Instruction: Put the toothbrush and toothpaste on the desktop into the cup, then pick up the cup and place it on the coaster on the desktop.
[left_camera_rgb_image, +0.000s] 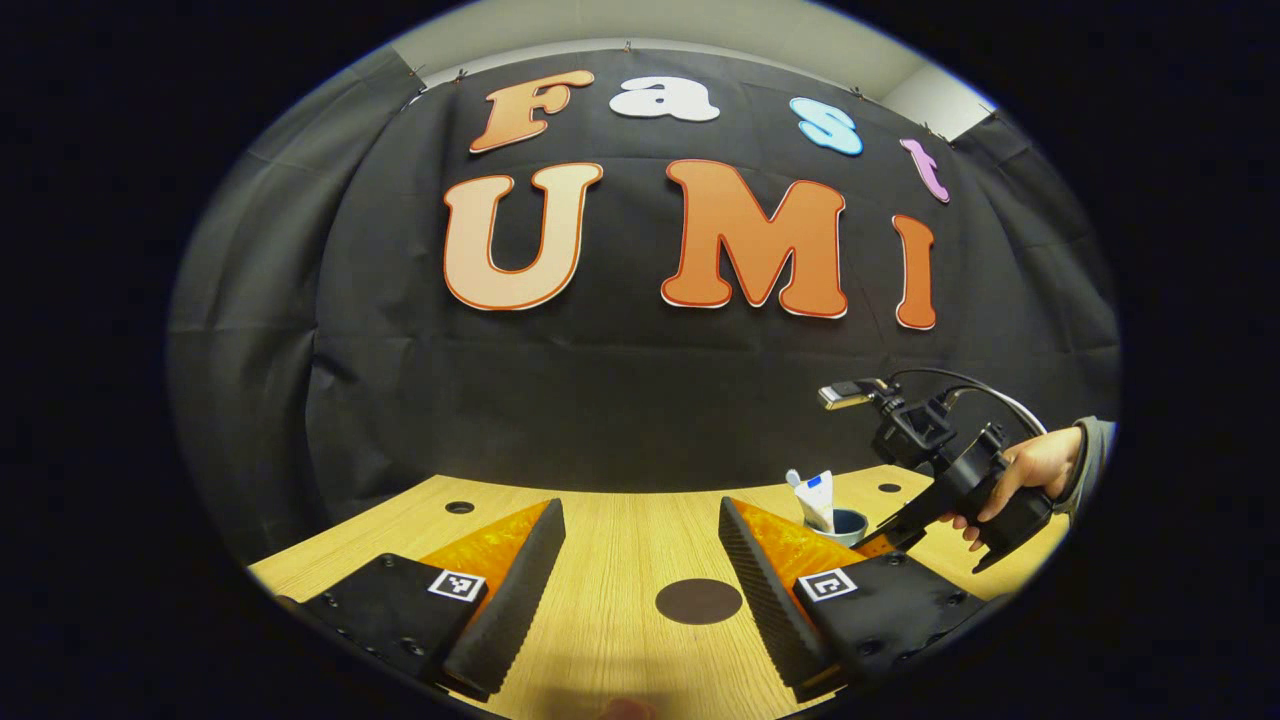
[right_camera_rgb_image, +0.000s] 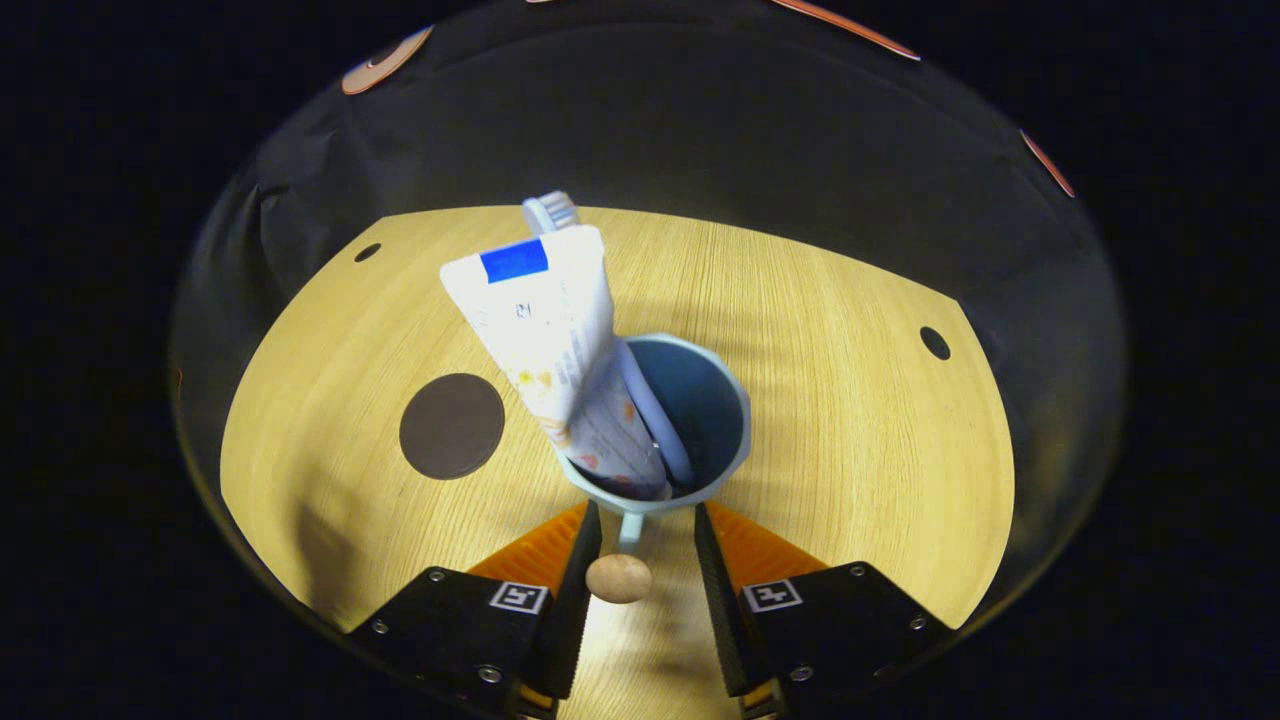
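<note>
Now the right gripper (right_camera_rgb_image: 648, 530) is hovering with its fingers slightly apart, flanking the cup's (right_camera_rgb_image: 725, 440) handle without clearly pressing it. Toothpaste (right_camera_rgb_image: 560, 350) and toothbrush (right_camera_rgb_image: 650, 405) are standing inside the cup, mid-counter (right_camera_rgb_image: 850, 420), beside the coaster (right_camera_rgb_image: 452, 426). The left gripper (left_camera_rgb_image: 640, 580) is holding wide open, empty.

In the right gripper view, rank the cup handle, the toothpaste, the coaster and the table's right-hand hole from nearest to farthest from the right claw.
1. Cup handle: between the right claw's fingers, with its wooden knob.
2. Toothpaste: just ahead, standing in the cup, leaning left.
3. Coaster: on the table, to the left.
4. Hole: far right, near the table's edge.
</note>
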